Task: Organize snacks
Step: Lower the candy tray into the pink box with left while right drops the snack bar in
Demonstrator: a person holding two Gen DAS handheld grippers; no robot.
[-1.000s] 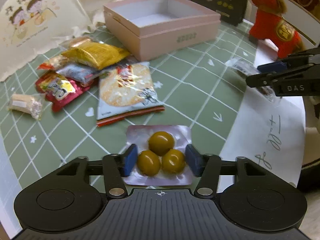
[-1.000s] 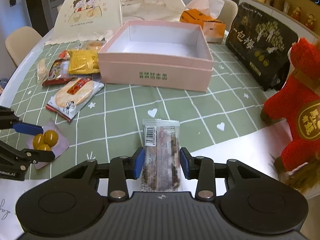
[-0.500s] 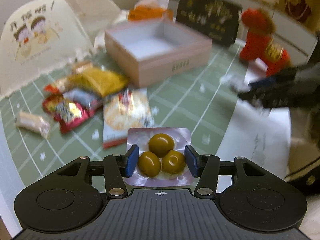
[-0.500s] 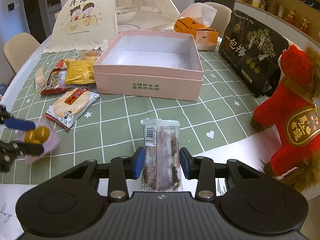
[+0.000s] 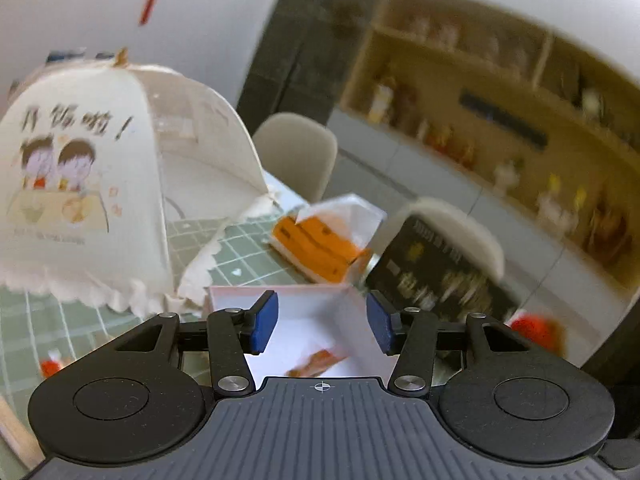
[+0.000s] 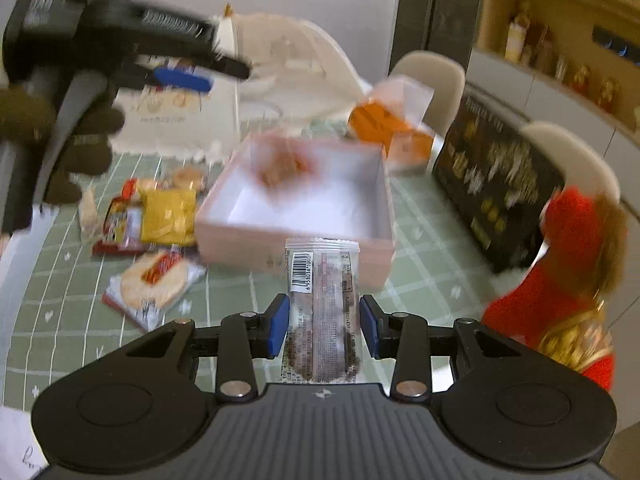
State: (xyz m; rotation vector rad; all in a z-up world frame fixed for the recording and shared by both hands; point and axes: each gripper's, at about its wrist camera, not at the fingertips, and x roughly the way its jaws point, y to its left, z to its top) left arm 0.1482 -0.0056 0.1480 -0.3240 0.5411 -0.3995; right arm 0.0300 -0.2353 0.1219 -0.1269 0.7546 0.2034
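Crinkly clear wrapper [image 6: 322,312] in jaws, square pink box [image 6: 320,204]

- A blurred snack [image 6: 282,166] shows as an orange-brown smear inside the pink box [image 6: 372,216], at 10 o'clock; its kind cannot be told.
- The left gripper [image 6: 188,74] is motion-smeared at 10 o'clock.
- Shelf items [image 5: 472,148] at 2 o'clock are too blurred to identify.

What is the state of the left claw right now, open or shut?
Open. In the left wrist view the left claw has its blue pads spread, with only the pink box seen between them.
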